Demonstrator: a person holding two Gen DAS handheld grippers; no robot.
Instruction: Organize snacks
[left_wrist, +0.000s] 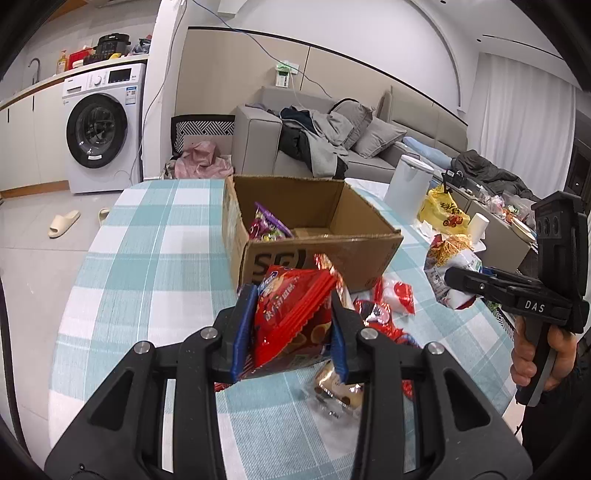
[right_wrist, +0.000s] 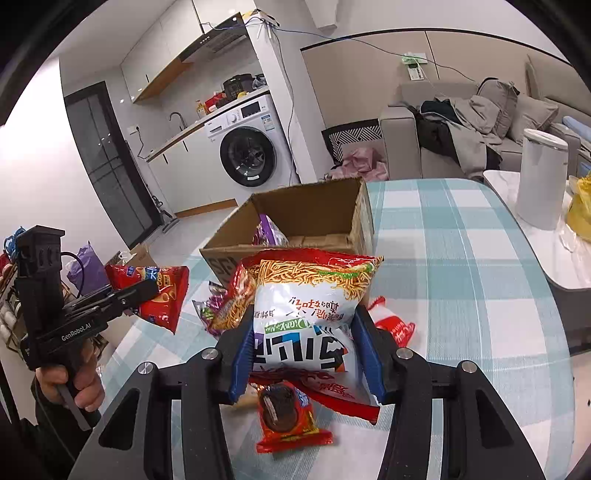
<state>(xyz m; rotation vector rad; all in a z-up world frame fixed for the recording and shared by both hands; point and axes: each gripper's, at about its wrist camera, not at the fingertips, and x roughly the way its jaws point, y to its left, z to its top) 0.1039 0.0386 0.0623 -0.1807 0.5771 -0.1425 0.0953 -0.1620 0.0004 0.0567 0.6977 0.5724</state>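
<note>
Left gripper clamps a red snack packet; right gripper clamps a noodle snack bag, both held near the open cardboard box

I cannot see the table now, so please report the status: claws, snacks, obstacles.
Left claw shut on red snack bag. Right claw shut on noodle snack bag. Cardboard box ahead, open, purple packet inside. Nothing blocking.

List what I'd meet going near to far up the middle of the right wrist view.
Cookie packet → noodle bag held in the right gripper → cardboard box → washing machine.
</note>
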